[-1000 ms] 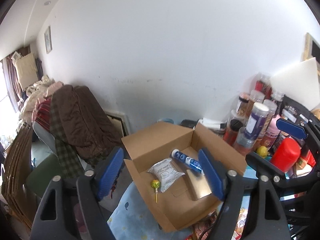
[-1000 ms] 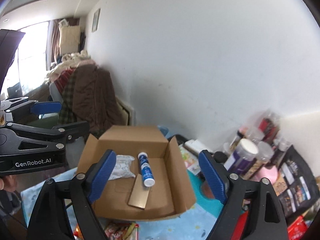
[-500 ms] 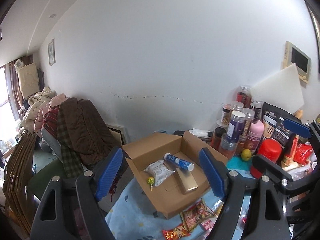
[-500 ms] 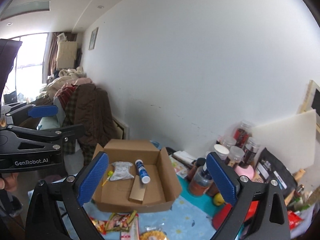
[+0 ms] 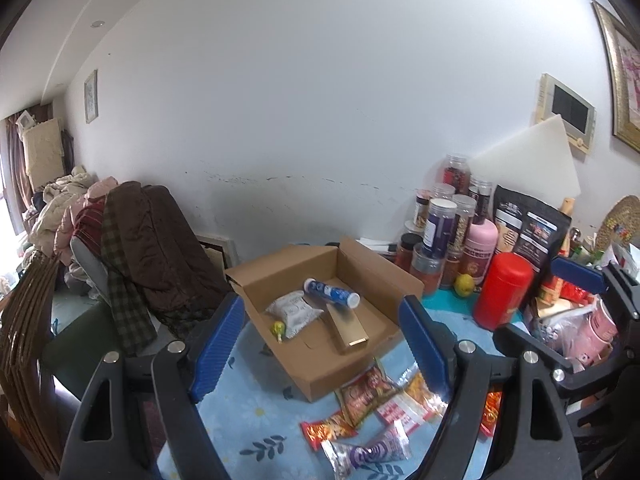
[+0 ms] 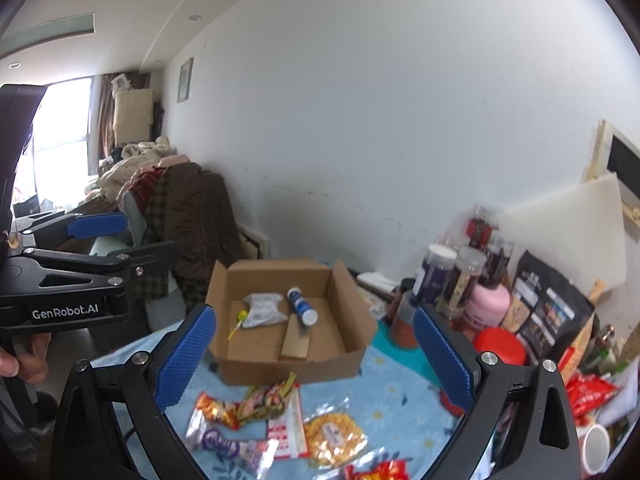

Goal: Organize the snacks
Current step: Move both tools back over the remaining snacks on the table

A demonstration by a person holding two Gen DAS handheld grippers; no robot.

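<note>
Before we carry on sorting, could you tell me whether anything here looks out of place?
Yes: several snack packets lie scattered on the blue cloth in front of the cardboard box, not inside it beside the tube.

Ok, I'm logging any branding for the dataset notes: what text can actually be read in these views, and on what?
"GenRobot.AI": white lettering on the side of the left gripper, seen from the right wrist view.
Black pouch: printed label panels, too small to read.
Snack packets, blue-and-white tube, jars: print blurred, unreadable.
</note>
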